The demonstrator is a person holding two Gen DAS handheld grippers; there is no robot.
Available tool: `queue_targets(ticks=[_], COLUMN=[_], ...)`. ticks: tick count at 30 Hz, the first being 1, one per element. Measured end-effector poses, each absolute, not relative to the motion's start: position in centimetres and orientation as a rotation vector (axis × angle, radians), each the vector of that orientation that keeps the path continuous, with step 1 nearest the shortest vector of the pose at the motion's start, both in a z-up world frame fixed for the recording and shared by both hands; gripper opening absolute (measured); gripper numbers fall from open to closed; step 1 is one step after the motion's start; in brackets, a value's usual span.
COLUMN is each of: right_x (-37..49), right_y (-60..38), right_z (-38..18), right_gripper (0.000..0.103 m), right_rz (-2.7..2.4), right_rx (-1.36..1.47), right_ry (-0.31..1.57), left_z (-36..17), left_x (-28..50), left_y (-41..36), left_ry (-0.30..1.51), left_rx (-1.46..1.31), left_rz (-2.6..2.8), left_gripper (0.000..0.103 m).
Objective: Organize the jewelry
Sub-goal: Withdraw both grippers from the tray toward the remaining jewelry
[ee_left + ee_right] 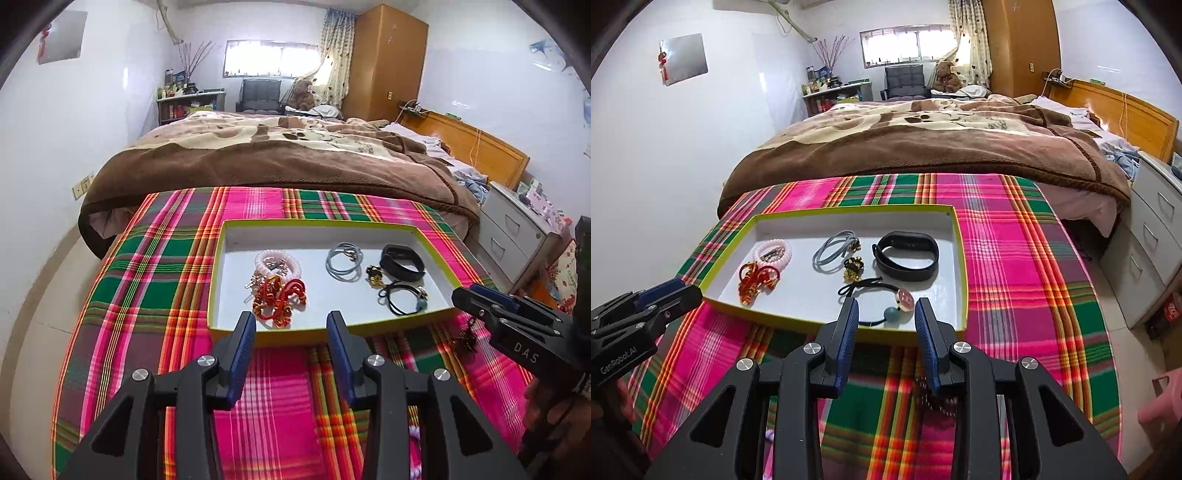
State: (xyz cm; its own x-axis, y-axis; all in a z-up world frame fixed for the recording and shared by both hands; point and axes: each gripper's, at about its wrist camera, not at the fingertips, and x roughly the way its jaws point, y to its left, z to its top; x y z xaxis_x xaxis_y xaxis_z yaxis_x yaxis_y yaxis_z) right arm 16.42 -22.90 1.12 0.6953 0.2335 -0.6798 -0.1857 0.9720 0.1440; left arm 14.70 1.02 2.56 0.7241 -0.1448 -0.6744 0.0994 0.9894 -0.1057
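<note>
A shallow white tray with a yellow-green rim (pixel 218 275) (pixel 962 266) lies on the plaid cloth. It holds red braided bracelets (pixel 279 301) (pixel 755 278), a pink bead bracelet (pixel 275 262) (pixel 774 251), grey hair ties (pixel 343 262) (pixel 831 251), a gold-black charm (pixel 375 277) (pixel 853 267), a black wristband (pixel 402 264) (pixel 907 254) and a black hair tie with beads (pixel 404 299) (pixel 882 301). My left gripper (pixel 291 325) (pixel 676 291) is open and empty at the tray's near edge. My right gripper (pixel 886 312) (pixel 467 295) is open and empty by the tray's near right corner. A dark bead bracelet (pixel 465 341) (pixel 936 397) lies on the cloth under it.
The plaid cloth (pixel 155 280) (pixel 1015 258) covers the table. A bed with a brown blanket (pixel 277 155) (pixel 923 140) stands right behind it. A grey drawer cabinet (pixel 517 229) (pixel 1152 236) stands at the right. A pink bead string (pixel 415 443) peeks out at the bottom edge.
</note>
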Motion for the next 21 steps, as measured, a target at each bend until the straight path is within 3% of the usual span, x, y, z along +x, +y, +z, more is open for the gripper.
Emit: queue_targets(ticks=[21], right_x=[11.0], right_y=[-25.2], right_z=[1.1], right_gripper=[0.033], right_rz=[0.234], right_rx=[0.065], right_ry=[0.731], left_z=[1.6], left_x=[8.3], left_y=[-0.7], left_ry=[0.744], left_rx=[-0.06], left_rz=[-0.237], left_gripper=[0.04])
